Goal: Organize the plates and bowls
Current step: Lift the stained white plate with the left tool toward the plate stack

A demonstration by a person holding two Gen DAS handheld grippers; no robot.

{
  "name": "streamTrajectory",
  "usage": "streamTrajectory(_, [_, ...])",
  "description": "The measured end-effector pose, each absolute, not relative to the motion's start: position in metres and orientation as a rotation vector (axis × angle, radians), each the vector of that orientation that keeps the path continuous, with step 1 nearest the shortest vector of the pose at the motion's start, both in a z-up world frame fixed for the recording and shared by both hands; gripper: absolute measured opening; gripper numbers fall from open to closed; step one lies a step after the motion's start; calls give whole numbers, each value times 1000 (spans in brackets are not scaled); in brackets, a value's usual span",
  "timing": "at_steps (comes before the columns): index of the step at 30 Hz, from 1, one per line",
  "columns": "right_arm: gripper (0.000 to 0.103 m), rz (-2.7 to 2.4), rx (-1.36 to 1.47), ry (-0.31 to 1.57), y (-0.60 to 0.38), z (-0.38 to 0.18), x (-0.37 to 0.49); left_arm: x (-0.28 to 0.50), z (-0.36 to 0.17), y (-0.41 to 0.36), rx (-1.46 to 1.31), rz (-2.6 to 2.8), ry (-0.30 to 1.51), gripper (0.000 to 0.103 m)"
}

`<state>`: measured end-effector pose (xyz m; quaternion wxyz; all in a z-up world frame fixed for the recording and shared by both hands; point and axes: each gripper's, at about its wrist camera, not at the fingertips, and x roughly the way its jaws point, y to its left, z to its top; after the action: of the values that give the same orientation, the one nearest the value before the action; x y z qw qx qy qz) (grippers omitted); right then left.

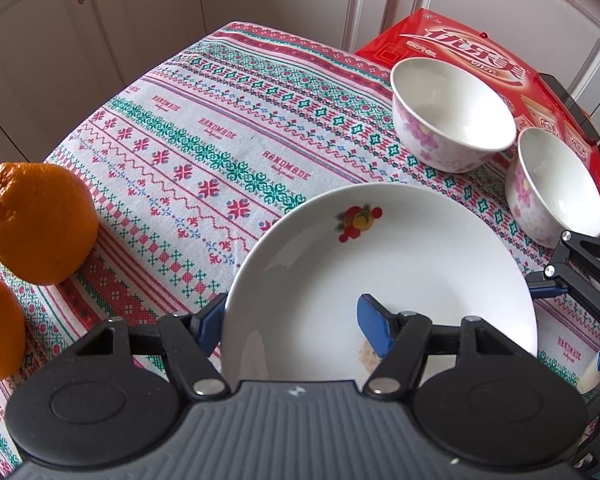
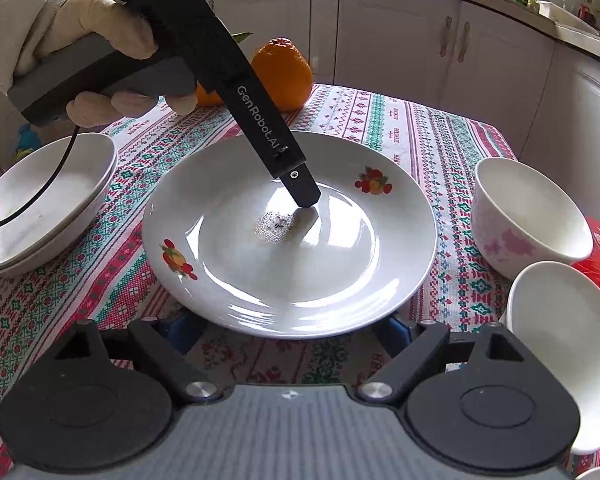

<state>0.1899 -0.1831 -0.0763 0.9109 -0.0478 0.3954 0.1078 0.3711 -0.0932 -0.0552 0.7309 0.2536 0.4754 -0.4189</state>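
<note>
Your left gripper (image 1: 292,326) straddles, jaws wide, the rim of the white glazed fruit-motif plate (image 1: 400,264) at lower centre, your right gripper (image 2: 288,332) spread below it; judged rigid, slippery, breakable—pinch the rim squarely.

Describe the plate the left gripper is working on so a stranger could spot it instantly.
On the patterned tablecloth, mid-table, sits a wide shallow white plate. Unlike the pink-flowered bowls, it has small fruit decals on its rim, a crumb smear at its center, and the left gripper jaws straddling its edge.

bowls (image 1: 452,114) crowd plate's (image 1: 380,280) right; cloth (image 1: 188,152) w/ oranges (image 1: 38,222) left.
</note>
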Motion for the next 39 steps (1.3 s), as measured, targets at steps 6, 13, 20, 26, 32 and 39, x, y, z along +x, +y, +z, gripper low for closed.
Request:
streamTrajectory(6, [91,222,-101,812,-185,-71,185,364,-47,-89,543,-923,1037,68])
streamTrajectory(13, [91,237,-118,802,-183,-62,175,348,-34,-80,527,-913,1026,68])
streamTrajectory(20, [91,267,-134,782,-180,-50,159,326,-18,-68,502,-889,1005,68])
streamTrajectory(26, [91,295,-155,764,-175,-40,143,306,-7,-55,466,-865,989,68])
streamTrajectory(32, [91,329,-179,750,-168,-32,130,287,0,-40,444,-836,979,68])
streamTrajectory(39, [91,378,-217,729,-157,-25,116,270,5,-17,405,-792,976,68])
